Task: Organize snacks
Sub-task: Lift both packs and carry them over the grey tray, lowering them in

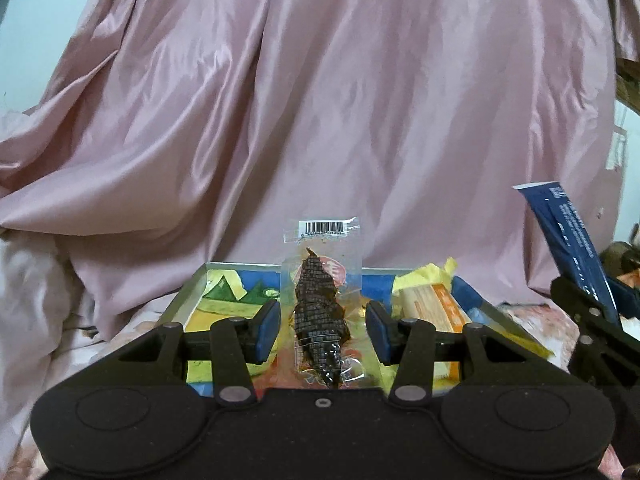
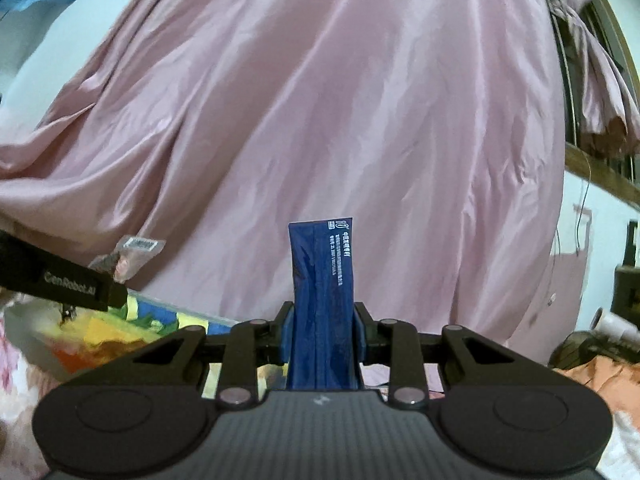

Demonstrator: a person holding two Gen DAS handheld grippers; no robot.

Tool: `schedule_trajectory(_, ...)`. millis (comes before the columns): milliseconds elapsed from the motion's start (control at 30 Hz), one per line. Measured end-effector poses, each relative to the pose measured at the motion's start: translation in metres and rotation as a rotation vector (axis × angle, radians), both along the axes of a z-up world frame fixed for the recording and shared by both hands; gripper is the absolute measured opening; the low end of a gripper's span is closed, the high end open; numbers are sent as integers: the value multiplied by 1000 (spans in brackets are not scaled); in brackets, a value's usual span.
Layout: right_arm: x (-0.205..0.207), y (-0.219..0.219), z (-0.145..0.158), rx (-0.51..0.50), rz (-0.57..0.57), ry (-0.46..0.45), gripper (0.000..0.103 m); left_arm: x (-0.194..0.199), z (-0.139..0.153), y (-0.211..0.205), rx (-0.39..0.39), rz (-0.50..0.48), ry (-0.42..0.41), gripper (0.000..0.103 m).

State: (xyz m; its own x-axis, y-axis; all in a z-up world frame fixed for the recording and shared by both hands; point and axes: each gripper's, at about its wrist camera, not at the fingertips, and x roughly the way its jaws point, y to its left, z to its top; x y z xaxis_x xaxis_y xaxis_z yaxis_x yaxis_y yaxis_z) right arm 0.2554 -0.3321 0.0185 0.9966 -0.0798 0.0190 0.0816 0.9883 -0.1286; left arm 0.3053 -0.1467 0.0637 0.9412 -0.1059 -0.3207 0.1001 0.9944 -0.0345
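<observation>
Snacks first: we see our left gripper (image 1: 323, 326), fingers spread, with a clear jerky packet (image 1: 320, 304) standing between them untouched, over the tray's (image 1: 240, 270) middle. Our right gripper (image 2: 323, 334) pinches a blue sachet (image 2: 323, 300), its lower end hidden.

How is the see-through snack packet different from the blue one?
The clear packet shows a dark brown snack inside; the blue packet hides its contents. The clear one has a barcode on top; the blue one has white writing. The left jaws are spread apart around the clear packet; the right jaws squeeze the blue one. Both stand upright.
</observation>
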Motion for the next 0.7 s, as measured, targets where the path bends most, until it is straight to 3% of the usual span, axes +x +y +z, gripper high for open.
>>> schedule_trajectory(333, 36, -13, -6, 111, 24, -34, 33, 42, -12, -16, 51, -2, 21, 49)
schedule_trajectory(700, 68, -11, -22, 110, 84, 96, 33, 64, -22, -23, 79, -6, 77, 49)
